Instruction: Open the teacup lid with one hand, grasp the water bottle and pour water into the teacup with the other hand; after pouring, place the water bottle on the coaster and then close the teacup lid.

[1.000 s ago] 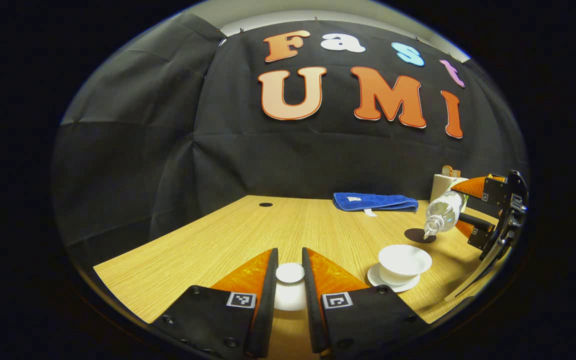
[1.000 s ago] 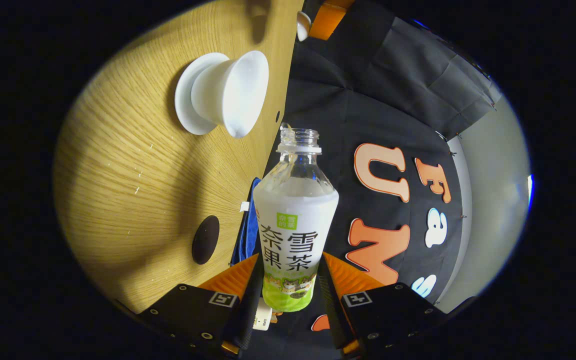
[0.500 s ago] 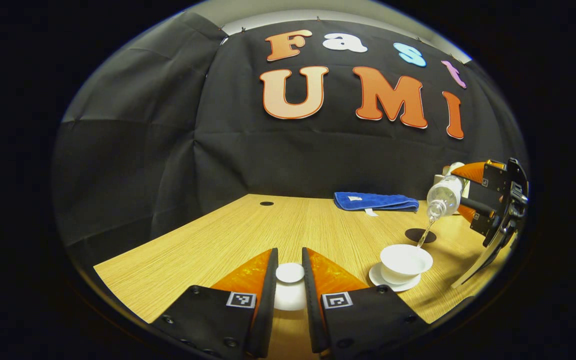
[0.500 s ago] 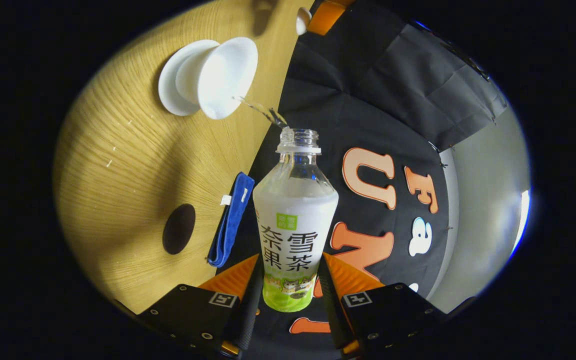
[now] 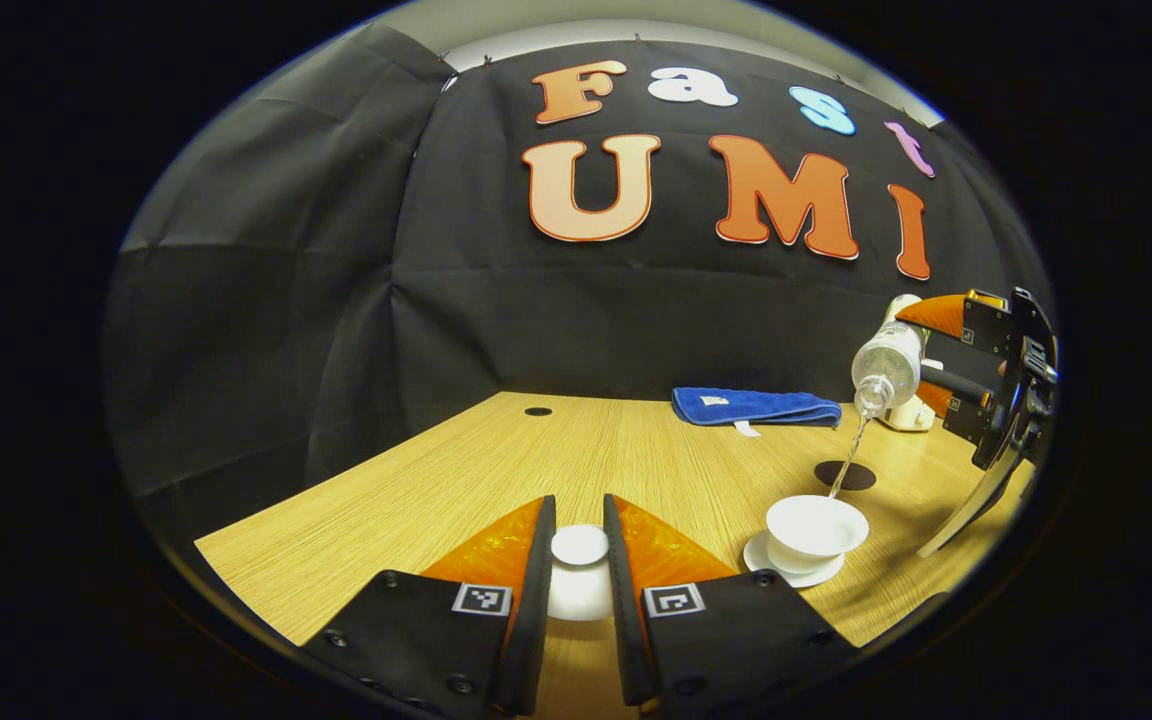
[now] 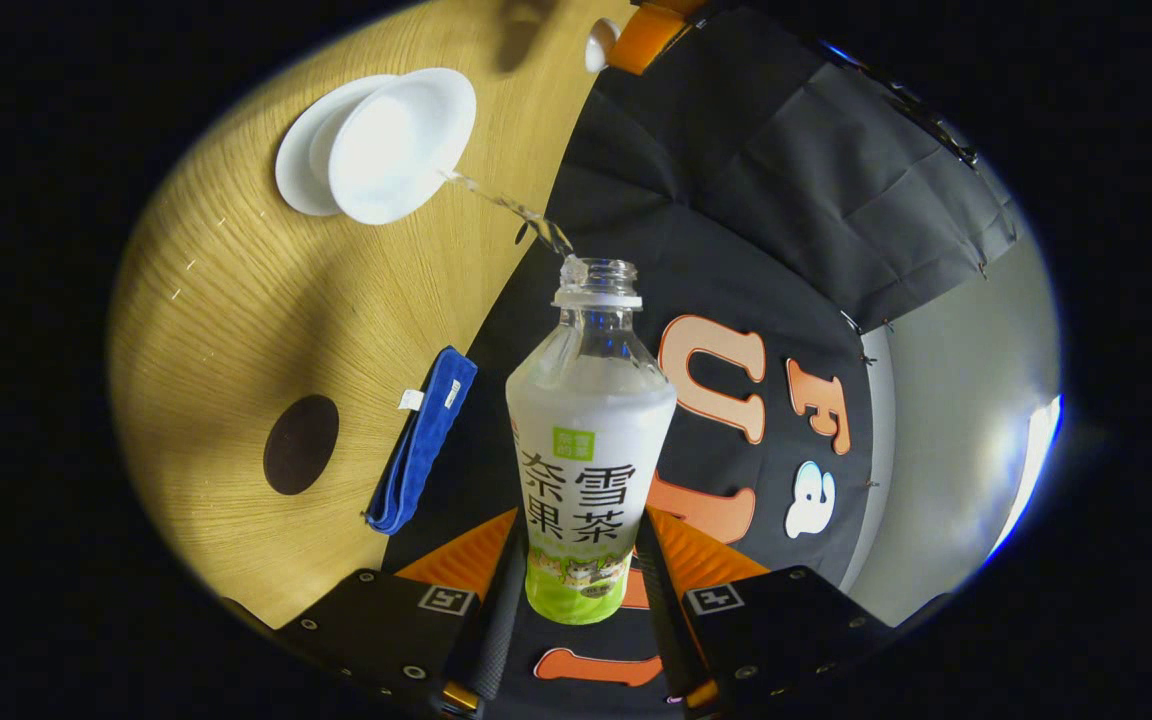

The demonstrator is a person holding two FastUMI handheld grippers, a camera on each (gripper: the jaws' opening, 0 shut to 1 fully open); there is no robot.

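My left gripper [image 5: 579, 545] is shut on the white teacup lid [image 5: 579, 548], held just above the wooden table [image 5: 496, 470]. To its right the open white teacup [image 5: 815, 523] stands on its saucer [image 5: 786, 572]. My right gripper [image 6: 581, 545] is shut on the uncapped water bottle [image 6: 588, 440], tipped over; that bottle [image 5: 886, 360] hangs above and right of the cup. A thin stream of water [image 5: 844, 462] falls from the bottle's mouth into the teacup [image 6: 396, 140]. The dark round coaster [image 5: 844, 474] lies behind the cup, and the coaster [image 6: 301, 443] is bare.
A folded blue cloth [image 5: 756, 405] lies at the back of the table, and the blue cloth [image 6: 421, 450] is beside the coaster. A white object [image 5: 904, 415] stands at the far right behind the bottle. A small dark hole [image 5: 538, 411] marks the tabletop's back left.
The right gripper has raised the bottle and tipped it further, and water now streams into the teacup. My left gripper has held still with the lid.
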